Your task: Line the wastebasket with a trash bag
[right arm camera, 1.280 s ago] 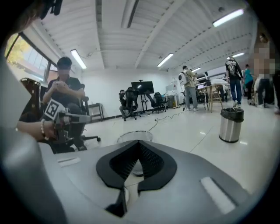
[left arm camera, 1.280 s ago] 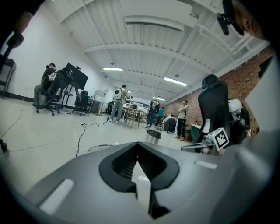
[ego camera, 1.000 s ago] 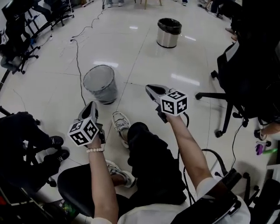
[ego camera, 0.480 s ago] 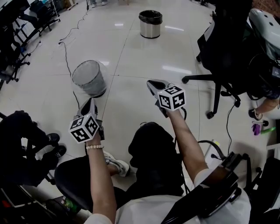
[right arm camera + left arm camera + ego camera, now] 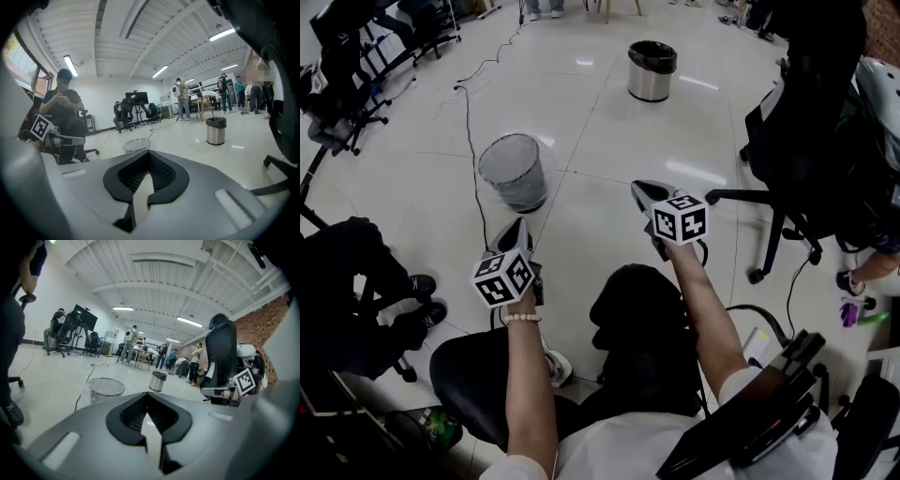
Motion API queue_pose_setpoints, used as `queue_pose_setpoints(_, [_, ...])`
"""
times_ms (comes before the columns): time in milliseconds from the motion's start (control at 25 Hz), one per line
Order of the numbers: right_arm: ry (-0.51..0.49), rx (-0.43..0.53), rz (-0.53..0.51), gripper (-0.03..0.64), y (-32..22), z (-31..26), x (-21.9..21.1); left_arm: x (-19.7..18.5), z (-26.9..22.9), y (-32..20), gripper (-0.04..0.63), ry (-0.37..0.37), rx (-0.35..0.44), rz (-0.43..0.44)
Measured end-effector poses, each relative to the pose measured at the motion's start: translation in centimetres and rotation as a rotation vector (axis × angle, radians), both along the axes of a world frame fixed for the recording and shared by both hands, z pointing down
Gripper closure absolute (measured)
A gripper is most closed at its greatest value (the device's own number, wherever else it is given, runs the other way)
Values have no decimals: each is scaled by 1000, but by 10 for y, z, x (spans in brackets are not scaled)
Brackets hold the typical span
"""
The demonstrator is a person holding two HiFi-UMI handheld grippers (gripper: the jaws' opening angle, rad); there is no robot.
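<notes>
A grey mesh wastebasket [image 5: 514,172] stands upright on the pale tiled floor, ahead of me and a little left. It also shows as a small wastebasket [image 5: 106,389] in the left gripper view and as the wastebasket [image 5: 137,145] in the right gripper view. My left gripper [image 5: 521,227] hangs shut and empty a short way in front of the basket, apart from it. My right gripper [image 5: 639,188] is held to the right of the basket, also shut with nothing in it. Both left jaws [image 5: 149,401] and right jaws [image 5: 149,157] meet with no gap. No trash bag is in sight.
A steel bin [image 5: 652,70] with a black liner stands farther back. A black cable [image 5: 470,141] runs past the basket's left side. Office chairs [image 5: 806,159] stand to the right, and a seated person [image 5: 352,291] is at the left. More people and desks are far off.
The head view swung left, then back. Both grippers shifted sideways, still shut and empty; the left one now sits more directly in front of the basket. My feet have drawn back under the chair.
</notes>
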State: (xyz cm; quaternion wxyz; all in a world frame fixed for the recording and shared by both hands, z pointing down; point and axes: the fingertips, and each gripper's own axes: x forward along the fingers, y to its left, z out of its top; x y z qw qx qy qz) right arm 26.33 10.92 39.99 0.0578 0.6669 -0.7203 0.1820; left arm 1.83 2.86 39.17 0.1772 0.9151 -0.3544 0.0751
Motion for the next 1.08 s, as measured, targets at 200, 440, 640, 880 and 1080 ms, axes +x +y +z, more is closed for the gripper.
queue_pose_setpoints(200, [50,-16,-33,617,-20,-7,-2,3,1,-12,583,41,-12,-45])
queue_pose_setpoints(440, [99,-17,-48,617,-37,-12,-10,-8,10,-24,583,52,-28,-80])
queue_pose_setpoints(640, [54,-42,-38,617,-37,7,-6,-2,23,-25,583,37,-46,-81])
queue_pose_setpoints(880, [67,-35,-49,617,-41,5,-12,-4,26,-25,583,24,-47,-80])
queue_pose_setpoints(1080, [66,-30,-45,617,-40,-2,-6,-4,19,-25,583,22,-50,-85])
